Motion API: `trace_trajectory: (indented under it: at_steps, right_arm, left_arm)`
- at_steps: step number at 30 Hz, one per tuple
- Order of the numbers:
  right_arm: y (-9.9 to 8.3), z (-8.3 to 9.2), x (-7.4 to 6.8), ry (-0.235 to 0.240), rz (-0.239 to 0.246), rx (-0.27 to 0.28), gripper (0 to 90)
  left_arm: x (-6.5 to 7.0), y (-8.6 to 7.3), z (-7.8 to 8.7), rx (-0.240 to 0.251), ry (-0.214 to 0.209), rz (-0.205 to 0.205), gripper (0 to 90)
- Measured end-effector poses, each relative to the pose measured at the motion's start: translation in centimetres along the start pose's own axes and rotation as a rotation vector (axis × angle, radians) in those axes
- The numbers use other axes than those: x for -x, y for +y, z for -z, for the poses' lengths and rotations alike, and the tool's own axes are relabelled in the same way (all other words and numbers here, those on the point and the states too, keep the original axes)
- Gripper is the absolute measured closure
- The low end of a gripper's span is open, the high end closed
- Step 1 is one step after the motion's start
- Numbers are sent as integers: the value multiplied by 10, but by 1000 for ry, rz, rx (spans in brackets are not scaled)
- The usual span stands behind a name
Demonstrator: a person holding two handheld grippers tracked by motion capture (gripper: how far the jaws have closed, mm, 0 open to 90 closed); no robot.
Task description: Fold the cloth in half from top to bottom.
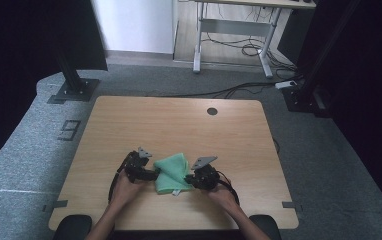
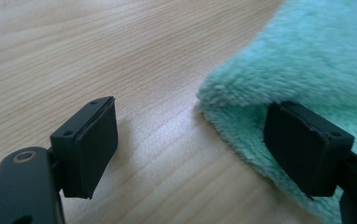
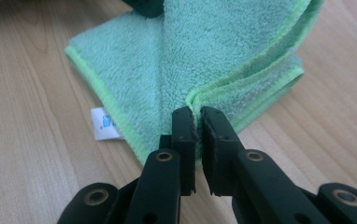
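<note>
— Green microfibre cloth where, exactly?
— On the wooden table, near the front edge, folded, between the two grippers. Its white label pokes out from one hem.
— And the right gripper?
— Jaws pressed together, pinching a folded corner of the cloth and lifting its layers.
— The left gripper?
— Jaws spread wide at the cloth's left edge: one pad lies against the pile under a fold, the other over bare wood. Nothing is gripped.
</note>
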State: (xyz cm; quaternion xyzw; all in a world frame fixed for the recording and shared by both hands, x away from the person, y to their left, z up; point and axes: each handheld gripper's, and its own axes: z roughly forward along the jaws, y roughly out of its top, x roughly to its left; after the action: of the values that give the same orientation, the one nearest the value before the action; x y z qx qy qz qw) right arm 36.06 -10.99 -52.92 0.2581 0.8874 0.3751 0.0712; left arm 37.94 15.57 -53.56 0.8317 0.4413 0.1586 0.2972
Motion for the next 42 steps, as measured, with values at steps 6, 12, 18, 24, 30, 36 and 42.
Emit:
trace_trajectory:
  at_steps: [6, 12, 18, 24, 30, 36, 42]
  right_arm:
    - [13, 2, 5, -38, 16, 14, 830]
    - [21, 4, 6, -42, 43, -1, 831]
    - [7, -5, 4, -19, 36, -31, 829]
    - [-2, -7, 10, 13, -30, 7, 815]
    - [-9, -8, 15, 34, -107, 45, 777]
    - [-13, -9, 20, 68, -161, 69, 786]
    - [-13, -9, 19, 67, -162, 70, 787]
  left_arm:
    - [-2, -2, -3, -11, -20, 12, 166]
    - [-3, -3, -4, -10, -21, 12, 156]
    - [-4, 2, 1, -25, -22, -2, 168]
    - [-10, 17, 30, 35, -83, 5, 194]
    - [-2, 56, 29, 45, -146, -28, 258]
    - [16, 99, 12, 33, -203, -60, 346]
    - [35, 121, -15, -52, -209, -103, 471]
